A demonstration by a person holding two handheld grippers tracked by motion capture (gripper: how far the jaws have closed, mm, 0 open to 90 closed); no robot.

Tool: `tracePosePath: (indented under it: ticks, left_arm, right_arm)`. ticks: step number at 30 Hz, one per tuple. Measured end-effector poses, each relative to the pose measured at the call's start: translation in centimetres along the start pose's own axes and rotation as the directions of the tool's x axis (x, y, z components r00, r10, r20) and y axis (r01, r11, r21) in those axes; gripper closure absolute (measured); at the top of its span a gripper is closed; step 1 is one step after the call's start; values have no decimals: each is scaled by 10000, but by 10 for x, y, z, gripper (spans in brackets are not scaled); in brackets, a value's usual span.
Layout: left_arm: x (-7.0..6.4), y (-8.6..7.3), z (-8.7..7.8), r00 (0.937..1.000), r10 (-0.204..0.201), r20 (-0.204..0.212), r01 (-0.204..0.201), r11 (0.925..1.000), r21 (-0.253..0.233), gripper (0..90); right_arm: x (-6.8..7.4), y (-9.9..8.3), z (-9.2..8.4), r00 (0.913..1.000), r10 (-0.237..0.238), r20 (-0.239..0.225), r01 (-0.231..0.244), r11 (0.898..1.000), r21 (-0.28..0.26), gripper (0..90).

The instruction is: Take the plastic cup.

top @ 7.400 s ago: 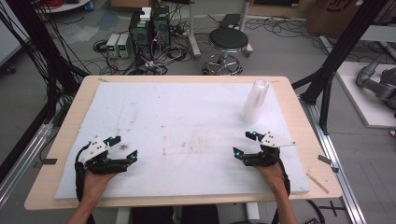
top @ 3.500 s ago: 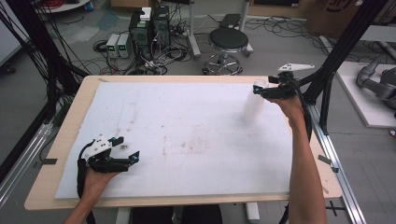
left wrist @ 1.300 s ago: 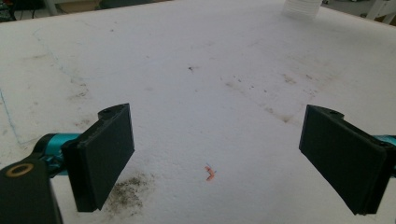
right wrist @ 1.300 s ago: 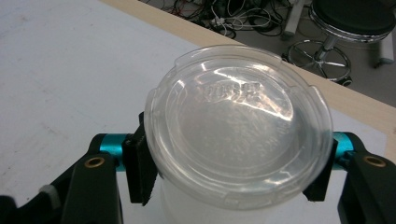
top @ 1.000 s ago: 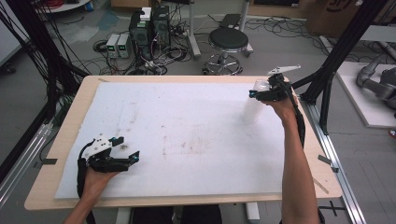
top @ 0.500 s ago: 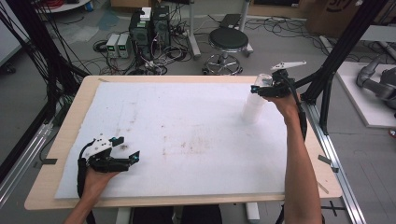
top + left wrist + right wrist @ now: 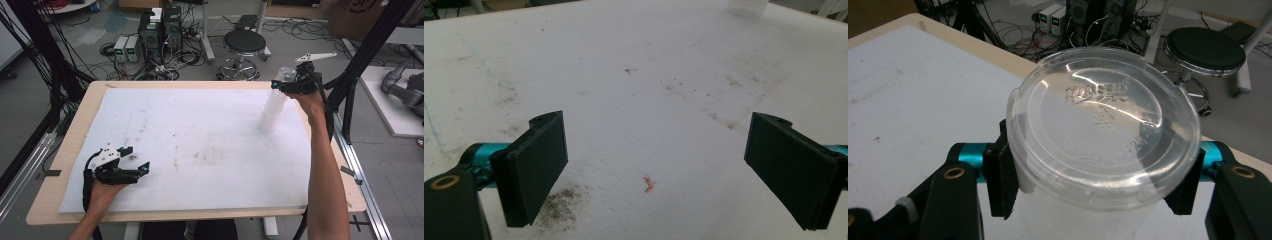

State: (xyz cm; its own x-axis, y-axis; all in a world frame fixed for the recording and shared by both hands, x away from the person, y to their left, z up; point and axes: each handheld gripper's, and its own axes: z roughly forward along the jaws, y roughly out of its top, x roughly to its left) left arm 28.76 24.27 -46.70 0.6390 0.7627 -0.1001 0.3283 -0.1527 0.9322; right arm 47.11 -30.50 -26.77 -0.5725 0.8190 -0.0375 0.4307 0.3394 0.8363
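Tall clear plastic container (image 7: 274, 107), lidded (image 7: 1105, 145): stands upright at far right of white-covered bench (image 7: 200, 135). Right tool (image 7: 290, 86): clamped on container just under the lid. Left tool (image 7: 131, 162): near left corner, jaws wide apart, nothing between them.

At the start, both grippers sat low on the near side of the table (image 7: 75, 145). Since then the right arm has stretched out to the far right corner. The right gripper (image 7: 287, 86) went up to the tall stack of clear cups (image 7: 272, 107) standing there. Its jaws have closed around the top of the stack, one on each side, just under the clear lid (image 7: 1105, 125). A second ago the gripper was a bit lower and tipped; now it sits level at the very top of the stack
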Motion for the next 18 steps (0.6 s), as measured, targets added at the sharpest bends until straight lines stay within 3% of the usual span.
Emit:
tracePosePath:
  ticks: [8,18]
  left_arm:
    - [0,0,0,10000,41,21,-41,10000,21,101]
    - [0,0,0,10000,55,40,-56,10000,21,101]
  right_arm:
    - [0,13,-13,9998,-90,191,94,9997,-240,371]
    - [4,20,-18,9998,-83,159,86,9999,-141,372]
